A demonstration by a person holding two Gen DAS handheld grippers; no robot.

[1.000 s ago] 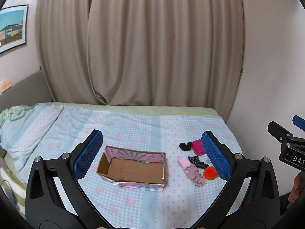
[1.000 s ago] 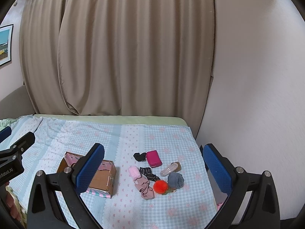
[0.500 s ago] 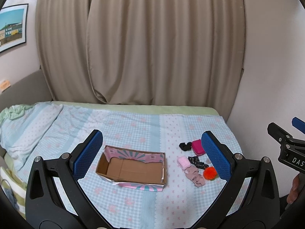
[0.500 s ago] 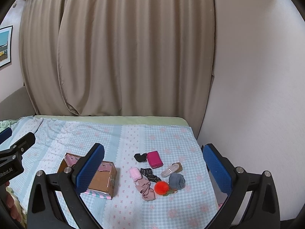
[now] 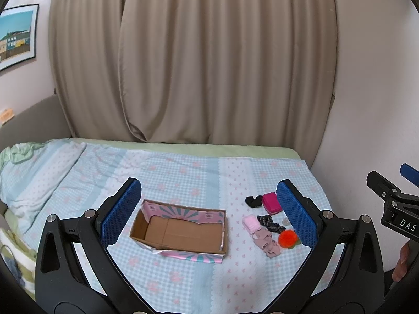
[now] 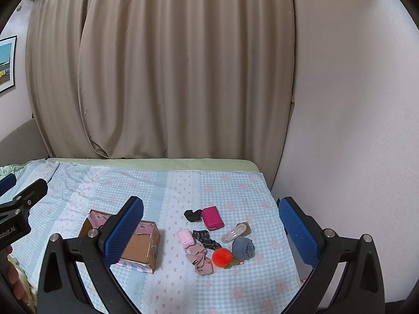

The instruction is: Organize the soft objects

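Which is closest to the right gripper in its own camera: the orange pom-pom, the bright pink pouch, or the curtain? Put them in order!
1. Orange pom-pom: nearest, low on the bedspread between the open jaws.
2. Bright pink pouch: farther up the bed.
3. Curtain: farthest, behind the bed.

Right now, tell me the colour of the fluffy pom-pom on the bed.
Bright orange-red pom-pom, clearest in the right wrist view.

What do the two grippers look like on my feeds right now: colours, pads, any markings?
Both match: the left gripper and right gripper have black angular frames with silver bolts and blue textured pads. The right gripper's body carries white lettering reading "DAS"; the left's reads "Robot.AI". No cables or sleeves show.
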